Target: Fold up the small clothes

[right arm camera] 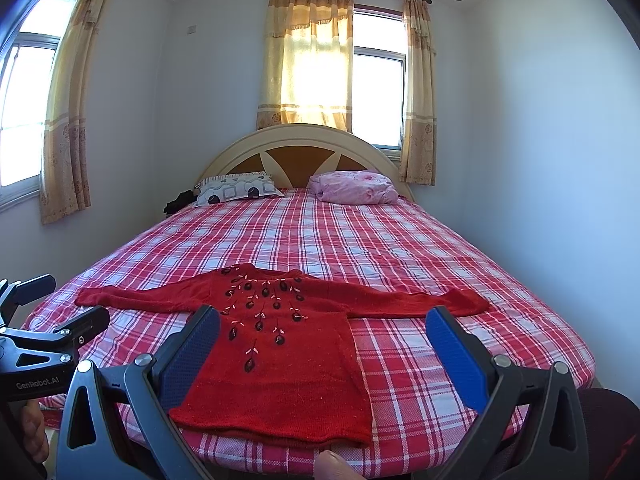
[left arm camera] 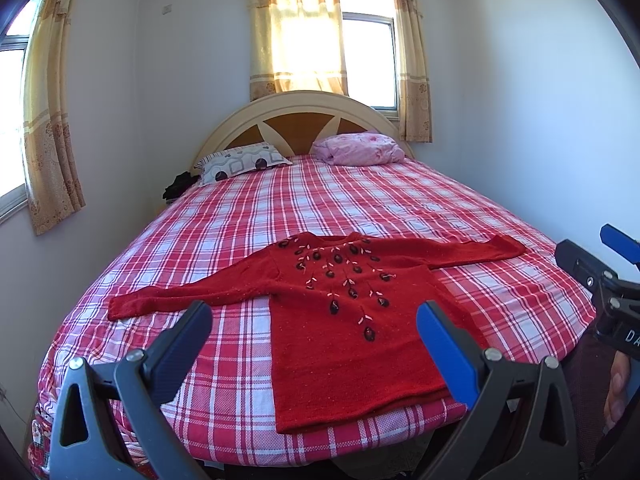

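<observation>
— Sweater position, please?

— My red sweater lies flat and face up on the bed, in the lower centre of the left wrist frame. Both sleeves are spread out sideways, and the hem sits at the near edge of the plaid bedspread. Dark embroidered flowers with pale leaves run down its front.

— And your grippers?

— My left gripper has its fingers spread wide apart with nothing between them, hovering short of the hem. My right gripper is likewise wide apart and holds nothing, in the lower centre of its own frame. Neither touches the sweater.

— Anything else in the frame?

— A patterned pillow lies left of centre at the headboard, and a pink bundle of bedding lies to its right. Yellow curtains hang over the window behind. A dark heap I cannot identify sits beside the bed at mid left.
</observation>
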`<state>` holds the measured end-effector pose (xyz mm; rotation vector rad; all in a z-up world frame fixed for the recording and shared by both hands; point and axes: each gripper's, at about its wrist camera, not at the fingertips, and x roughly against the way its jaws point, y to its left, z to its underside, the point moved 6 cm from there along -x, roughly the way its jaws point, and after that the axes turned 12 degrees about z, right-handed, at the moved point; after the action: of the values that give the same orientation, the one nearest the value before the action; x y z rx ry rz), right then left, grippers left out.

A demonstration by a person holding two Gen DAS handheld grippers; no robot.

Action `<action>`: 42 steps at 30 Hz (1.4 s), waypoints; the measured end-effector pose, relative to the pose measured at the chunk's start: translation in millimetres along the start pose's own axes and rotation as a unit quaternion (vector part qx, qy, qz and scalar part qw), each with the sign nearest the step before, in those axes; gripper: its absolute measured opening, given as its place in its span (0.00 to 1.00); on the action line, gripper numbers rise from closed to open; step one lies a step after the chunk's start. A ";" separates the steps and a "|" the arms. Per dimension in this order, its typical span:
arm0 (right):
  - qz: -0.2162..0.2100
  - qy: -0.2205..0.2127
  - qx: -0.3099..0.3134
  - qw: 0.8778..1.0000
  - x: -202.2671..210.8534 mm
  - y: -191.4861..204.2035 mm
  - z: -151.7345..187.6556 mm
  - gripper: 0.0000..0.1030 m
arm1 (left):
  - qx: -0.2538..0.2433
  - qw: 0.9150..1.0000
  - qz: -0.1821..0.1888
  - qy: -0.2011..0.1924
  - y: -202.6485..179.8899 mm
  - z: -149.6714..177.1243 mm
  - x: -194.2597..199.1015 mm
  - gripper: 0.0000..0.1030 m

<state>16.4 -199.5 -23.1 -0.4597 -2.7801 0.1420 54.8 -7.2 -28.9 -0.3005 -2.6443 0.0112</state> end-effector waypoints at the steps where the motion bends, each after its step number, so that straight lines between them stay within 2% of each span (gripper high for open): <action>1: 0.000 0.000 0.000 1.000 0.2 0.2 0.1 0.99 | 0.000 1.000 0.000 0.000 0.1 0.1 0.1 1.00; 42: -0.003 0.002 0.001 1.000 -0.8 1.2 2.6 0.99 | -0.001 1.000 -0.001 0.002 -4.1 3.7 -1.4 1.00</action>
<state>16.7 -198.8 -26.0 -0.4497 -2.7776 0.1437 53.5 -11.4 -32.7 -0.2978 -2.6410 0.0066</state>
